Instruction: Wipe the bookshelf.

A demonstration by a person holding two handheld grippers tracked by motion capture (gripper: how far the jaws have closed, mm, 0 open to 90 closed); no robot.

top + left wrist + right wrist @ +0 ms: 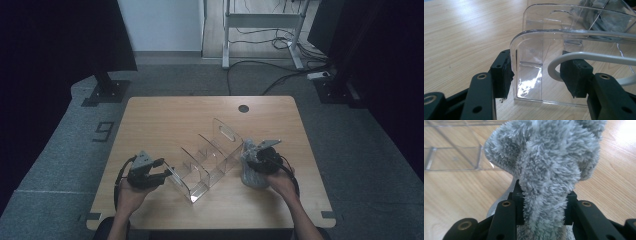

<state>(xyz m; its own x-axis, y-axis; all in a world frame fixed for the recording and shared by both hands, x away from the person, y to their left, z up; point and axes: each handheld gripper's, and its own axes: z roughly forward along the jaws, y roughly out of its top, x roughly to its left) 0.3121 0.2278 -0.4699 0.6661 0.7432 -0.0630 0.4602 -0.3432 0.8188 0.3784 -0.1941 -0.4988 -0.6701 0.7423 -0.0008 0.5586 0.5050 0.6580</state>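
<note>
A: Start at the right gripper (544,206): its jaws are clamped on a fold of the grey fluffy cloth (549,165), pile bulging out above the pads.

B: And the cloth itself?

A: Bunched up on the bench (150,112), just beside the far end of the clear acrylic organiser (210,155), with the right hand (280,182) behind it.

B: Left side?

A: The left gripper (537,73) has its jaws set either side of the organiser's near end wall (531,65). One pad sits right against the outer face; the other stands apart inside, with a white cable (584,56) looped across it. So the jaws are apart, bracing rather than pinching.

B: What could go wrong from here, in your view?

A: I'd say the organiser is the weak spot. It's light and slick, sitting diagonally on the wood. If the cloth drags against a divider while the left jaws only straddle the wall, the whole rack could slide or tip.

B: And the cloth?

A: Only a fold is gripped. A hard wipe might pull it free, or the loose bulk could snag on a divider's edge.
</note>
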